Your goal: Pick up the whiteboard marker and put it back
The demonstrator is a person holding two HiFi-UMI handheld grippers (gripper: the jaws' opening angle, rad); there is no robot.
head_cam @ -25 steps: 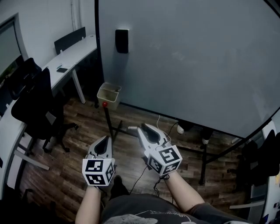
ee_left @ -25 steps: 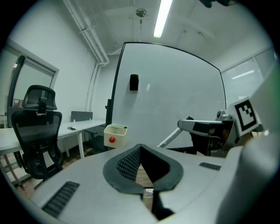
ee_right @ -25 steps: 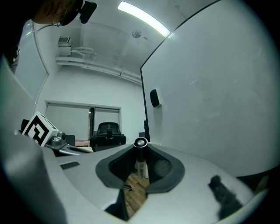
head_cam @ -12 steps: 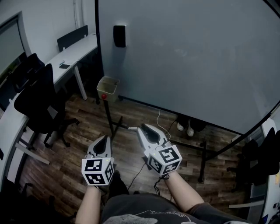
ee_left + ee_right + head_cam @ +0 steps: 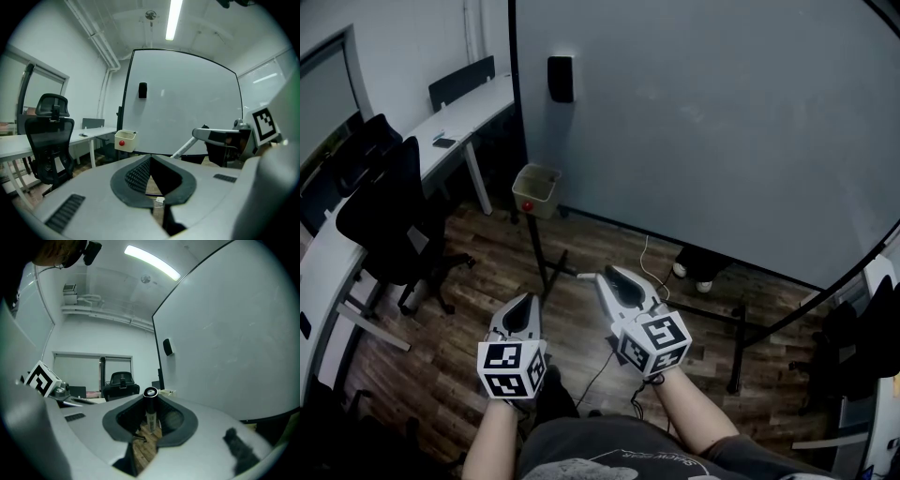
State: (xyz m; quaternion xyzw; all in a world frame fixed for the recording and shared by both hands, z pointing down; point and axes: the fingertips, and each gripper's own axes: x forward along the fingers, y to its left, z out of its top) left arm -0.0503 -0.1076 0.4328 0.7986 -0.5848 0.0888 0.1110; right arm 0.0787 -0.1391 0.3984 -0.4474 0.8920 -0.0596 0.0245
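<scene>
Whiteboard marker (image 5: 150,411), a slim cylinder with a glossy black round end and a pale printed barrel, stands clamped between the ribbed dark pads of the right gripper (image 5: 151,397). In the head view its white end pokes out just past that gripper's pointed tips, above the floor. The left gripper (image 5: 150,158) has its jaws together, the textured pads meeting in a narrow V with nothing between them. Both tools have smooth grey moulded shells and carry a cube with black-and-white square markers at the back. Ahead is a large, smooth, pale whiteboard (image 5: 703,122) in a thin black frame on a dark metal stand. A small black rectangular block (image 5: 561,79) sticks to its face near the left edge. Low at that edge hangs a cream, open-topped boxy bin (image 5: 535,190) with a red dot on its front. The floor (image 5: 478,281) is dark wood-grain plank. To the left are a black office chair (image 5: 389,220) and a long white desk (image 5: 464,108).
</scene>
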